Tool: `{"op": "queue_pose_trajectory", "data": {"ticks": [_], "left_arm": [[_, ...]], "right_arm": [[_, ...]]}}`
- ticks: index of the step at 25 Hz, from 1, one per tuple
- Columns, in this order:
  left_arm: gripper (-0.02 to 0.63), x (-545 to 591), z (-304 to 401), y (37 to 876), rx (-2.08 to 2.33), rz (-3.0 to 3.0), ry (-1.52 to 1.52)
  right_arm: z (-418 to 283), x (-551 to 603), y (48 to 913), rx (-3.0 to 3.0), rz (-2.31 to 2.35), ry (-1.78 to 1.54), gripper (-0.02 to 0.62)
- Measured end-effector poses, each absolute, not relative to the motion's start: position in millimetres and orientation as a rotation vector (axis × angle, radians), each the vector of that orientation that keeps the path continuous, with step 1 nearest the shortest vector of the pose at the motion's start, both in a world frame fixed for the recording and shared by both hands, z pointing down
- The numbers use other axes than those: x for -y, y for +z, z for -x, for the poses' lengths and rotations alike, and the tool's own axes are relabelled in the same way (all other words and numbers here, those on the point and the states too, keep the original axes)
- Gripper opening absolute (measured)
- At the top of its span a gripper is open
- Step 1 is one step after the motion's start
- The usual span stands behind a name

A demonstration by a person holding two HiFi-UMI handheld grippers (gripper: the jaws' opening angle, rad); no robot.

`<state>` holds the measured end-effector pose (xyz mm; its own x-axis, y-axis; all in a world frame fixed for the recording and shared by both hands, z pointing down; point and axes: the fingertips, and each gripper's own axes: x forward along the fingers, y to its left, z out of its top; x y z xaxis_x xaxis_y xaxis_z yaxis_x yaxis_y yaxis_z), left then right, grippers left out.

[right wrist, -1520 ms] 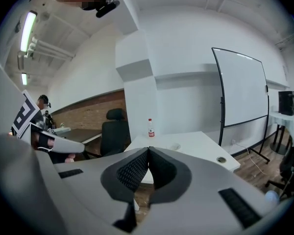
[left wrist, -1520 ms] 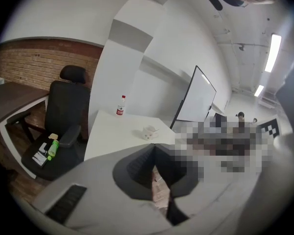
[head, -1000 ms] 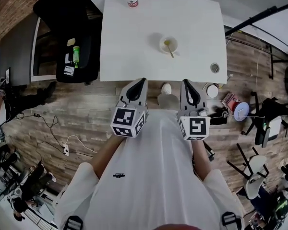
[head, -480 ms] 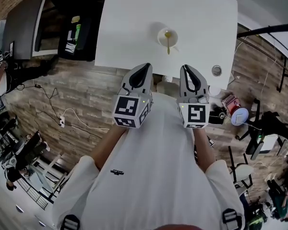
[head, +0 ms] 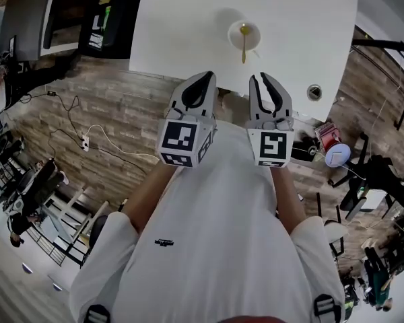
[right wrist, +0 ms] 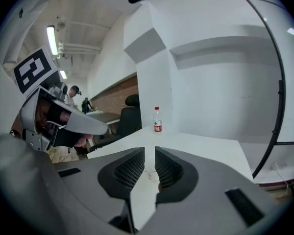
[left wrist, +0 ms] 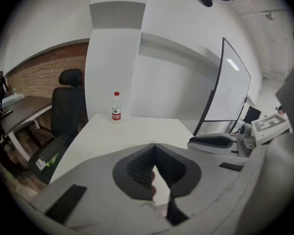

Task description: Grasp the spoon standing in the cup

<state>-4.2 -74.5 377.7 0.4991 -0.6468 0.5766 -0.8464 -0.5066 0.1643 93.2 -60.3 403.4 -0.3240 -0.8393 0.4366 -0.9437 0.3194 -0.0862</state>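
Note:
A white cup (head: 244, 35) stands on the white table (head: 182, 39) with a yellowish spoon (head: 243, 43) in it, its handle leaning over the near rim. My two grippers hang side by side over the table's near edge, short of the cup. The left gripper (head: 206, 76) is shut with its tips touching and holds nothing; it is below and left of the cup. Directly below the cup, the right gripper (head: 258, 77) is open by a narrow gap and is empty. In the right gripper view that gap (right wrist: 150, 151) points along the tabletop.
A water bottle (left wrist: 116, 106) with a red label stands at the table's far edge, also seen as a bottle (right wrist: 157, 120) in the right gripper view. A small round object (head: 314, 92) lies near the table's right corner. A black office chair (left wrist: 68, 106) stands to the left.
The table and cup have come nearer in the head view, and both grippers have advanced to the table's near edge. The right gripper's jaws have parted slightly; the left stays shut.

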Motion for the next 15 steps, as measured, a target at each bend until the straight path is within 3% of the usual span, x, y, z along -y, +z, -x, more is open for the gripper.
{"op": "queue_pose_trajectory", "data": {"ticks": [15], "left_arm": [[-0.005,90,11,439,1.222,-2.208,0.661]], "right_arm": [[-70,93,471,2.245,-1.555,0.564,0.083]]}}
